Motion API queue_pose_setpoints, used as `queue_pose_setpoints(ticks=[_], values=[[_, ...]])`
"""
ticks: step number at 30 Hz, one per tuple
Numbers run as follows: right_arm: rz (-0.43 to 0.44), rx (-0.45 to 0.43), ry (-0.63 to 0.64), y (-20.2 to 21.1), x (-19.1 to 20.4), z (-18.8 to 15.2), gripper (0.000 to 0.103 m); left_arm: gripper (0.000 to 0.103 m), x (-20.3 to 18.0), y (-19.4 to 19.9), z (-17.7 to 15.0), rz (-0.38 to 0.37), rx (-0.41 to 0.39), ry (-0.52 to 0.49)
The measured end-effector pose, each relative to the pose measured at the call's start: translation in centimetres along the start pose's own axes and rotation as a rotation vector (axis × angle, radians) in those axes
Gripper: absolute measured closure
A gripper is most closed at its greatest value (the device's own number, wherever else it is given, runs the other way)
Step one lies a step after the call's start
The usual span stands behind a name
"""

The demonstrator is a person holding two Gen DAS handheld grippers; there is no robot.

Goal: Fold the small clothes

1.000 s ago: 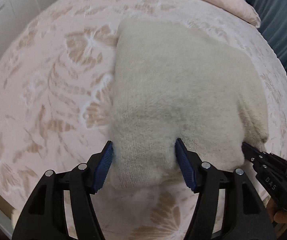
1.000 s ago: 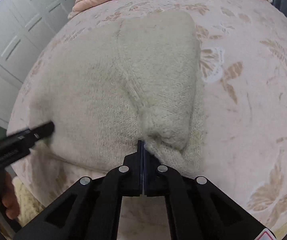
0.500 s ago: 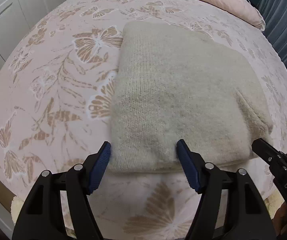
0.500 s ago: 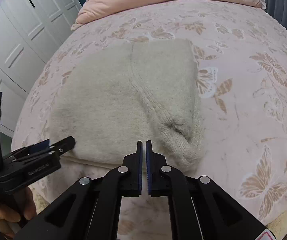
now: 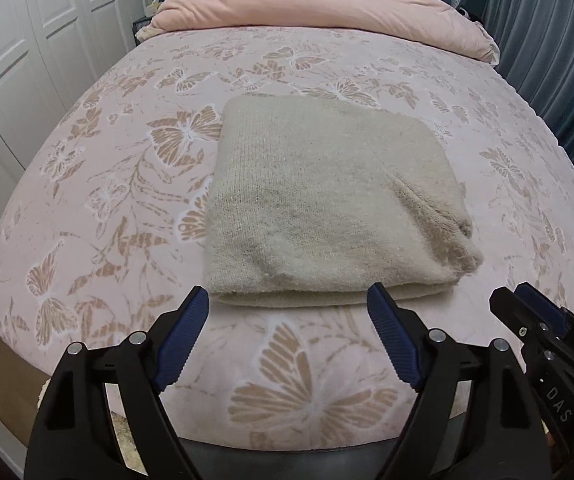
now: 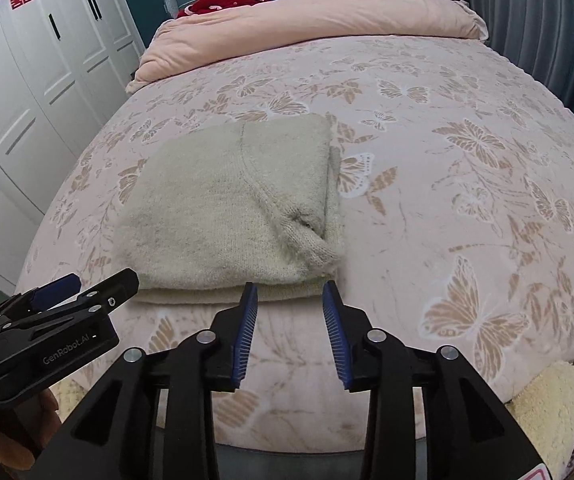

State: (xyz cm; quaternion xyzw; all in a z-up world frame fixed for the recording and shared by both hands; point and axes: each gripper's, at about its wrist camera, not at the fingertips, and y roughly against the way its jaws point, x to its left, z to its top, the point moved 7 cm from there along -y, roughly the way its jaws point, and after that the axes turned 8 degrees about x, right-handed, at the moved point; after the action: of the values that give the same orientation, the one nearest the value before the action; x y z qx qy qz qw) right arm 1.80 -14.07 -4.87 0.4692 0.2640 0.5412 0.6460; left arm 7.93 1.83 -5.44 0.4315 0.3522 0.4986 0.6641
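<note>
Folded sweater (image 5: 327,208) lies flat on the bed (image 5: 99,184), let go.
My left gripper (image 5: 289,312) and right gripper (image 6: 289,300) hang just short of its near edge, jaws just opened, nothing between them.

Cream-beige fuzzy knitted sweater (image 5: 319,200), folded into a thick, roughly square bundle, lying flat on a pink bedspread with tan butterfly print (image 5: 127,200). Placed near the front edge of the bed, a little toward the middle. Several layers stacked, visible as soft bands along the near folded edge. Left side straight and neat; far edge slightly rounded. On top, toward the right side, a ribbed seam curving from the far edge down to the near right corner, ending in a bunched, rumpled fold of knit with a small dark opening. Surface fluffy, faintly greyed in places
</note>
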Motion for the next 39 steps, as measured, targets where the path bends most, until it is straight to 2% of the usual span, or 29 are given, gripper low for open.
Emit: queue_pose_setpoints(ticks=[1, 4, 6, 9, 13, 18, 39], values=[[-0.013, -0.014, -0.008, 0.4, -0.2, -0.3, 0.058, 0.013, -0.1, 0.4, -0.1, 0.003, -0.015, -0.005], [-0.058, -0.058, -0.010, 1.3, -0.4, -1.5, 0.043, 0.007, -0.4, 1.7, -0.8, -0.003, -0.086, -0.013], [-0.097, -0.090, -0.022, 1.7, -0.5, -2.4, 0.038, 0.006, -0.6, 1.9, -1.5, 0.019, -0.104, -0.026], [-0.124, -0.096, -0.010, 1.6, -0.4, -3.7, 0.038, 0.006, -0.4, 1.8, -2.8, 0.049, -0.114, -0.018], [-0.121, -0.073, 0.001, 1.3, -0.1, -4.8, 0.037, 0.006, 0.3, 1.3, -4.5, 0.069, -0.113, 0.017], [-0.128, -0.068, 0.030, 1.3, 0.8, -5.7, 0.037, 0.006, 0.6, 1.6, -5.5, 0.128, -0.140, 0.013], [-0.134, -0.074, 0.000, 1.8, 0.5, -6.6, 0.037, 0.006, 0.4, 2.1, -5.7, 0.153, -0.144, 0.027]])
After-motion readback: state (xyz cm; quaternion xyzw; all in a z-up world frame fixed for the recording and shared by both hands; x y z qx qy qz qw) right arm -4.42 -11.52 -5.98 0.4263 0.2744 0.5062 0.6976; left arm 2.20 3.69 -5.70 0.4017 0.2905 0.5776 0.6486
